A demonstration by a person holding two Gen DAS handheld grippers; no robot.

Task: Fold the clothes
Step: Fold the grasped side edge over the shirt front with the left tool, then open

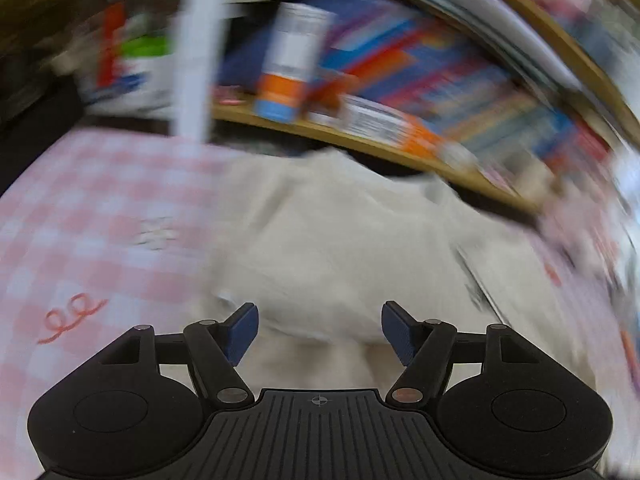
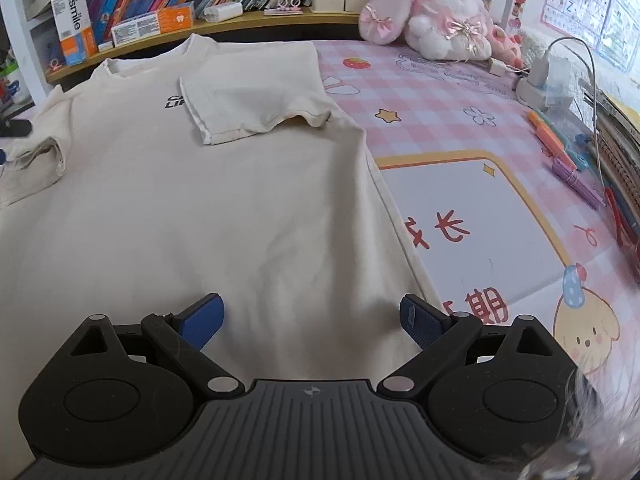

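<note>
Left gripper (image 1: 320, 330) and right gripper (image 2: 312, 320) both spread apart, empty, above the cream T-shirt (image 2: 200, 200)

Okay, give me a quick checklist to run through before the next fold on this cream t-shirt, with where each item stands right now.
1. Left tongs open, nothing between the pads: ok.
2. Right tongs open above the shirt, empty: ok.
3. One sleeve folded in over the chest: ok.
4. Other sleeve folded in: not ok, it lies bunched at the shirt's edge.
5. T-shirt body flat on the pink checked cloth: ok, light wrinkles only.
6. Bottom hem straight: cannot tell, it is out of view.
</note>
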